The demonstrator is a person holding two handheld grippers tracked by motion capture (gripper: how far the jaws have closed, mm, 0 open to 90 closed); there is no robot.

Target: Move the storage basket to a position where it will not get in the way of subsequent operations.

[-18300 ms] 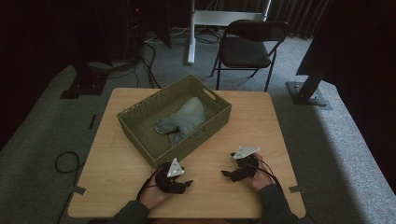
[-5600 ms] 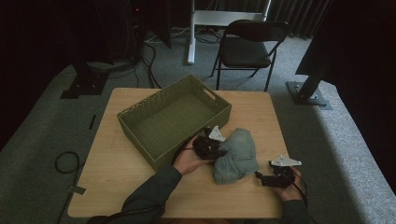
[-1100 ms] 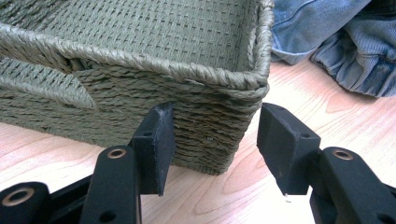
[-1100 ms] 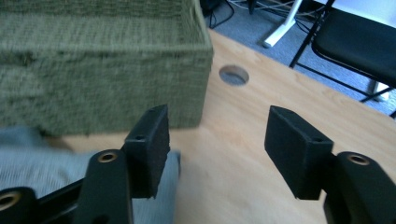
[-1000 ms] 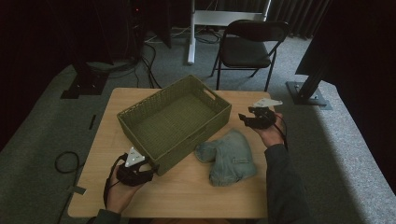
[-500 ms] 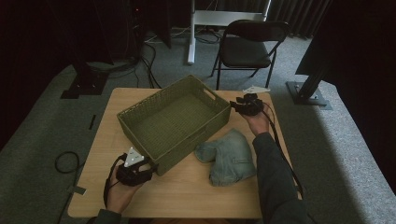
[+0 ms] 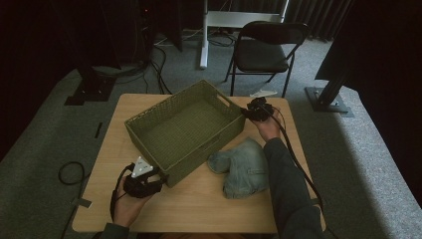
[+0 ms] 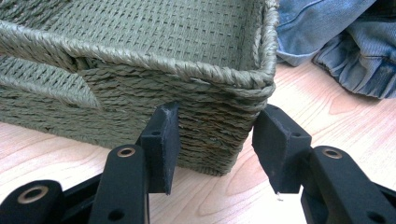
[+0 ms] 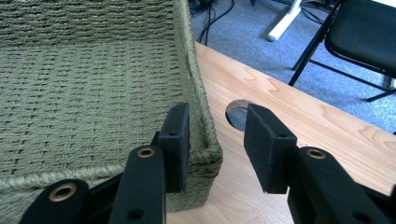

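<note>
Woven green basket (image 7: 186,130) sits empty on the wooden bench (image 7: 199,204), skewed to the bench edges, left of centre.

Left claw (image 7: 149,179) lies low at the basket's near corner, held in the left hand (image 7: 127,206). In the left gripper view its jaws straddle that corner (image 8: 219,135): the left pad lies against the woven wall, the right pad stands just clear of the corner's other side, so the claw is part open, not clamped. Its jaws have just been closing, with the corner between them.

Denim garment (image 7: 241,167) lies crumpled on the bench just right of the basket's near side, close to the wall; whether it touches I cannot tell. It shows at the upper right of the left gripper view (image 8: 336,42).

Right claw (image 7: 247,112) is at the basket's far right corner. In the right gripper view the rim (image 9: 205,135) runs between the jaws: one pad inside against the wall, the other outside with a clear gap. Part open, no grip; its jaws have just been closing. A round hole (image 9: 236,112) in the bench shows just beyond.
</note>
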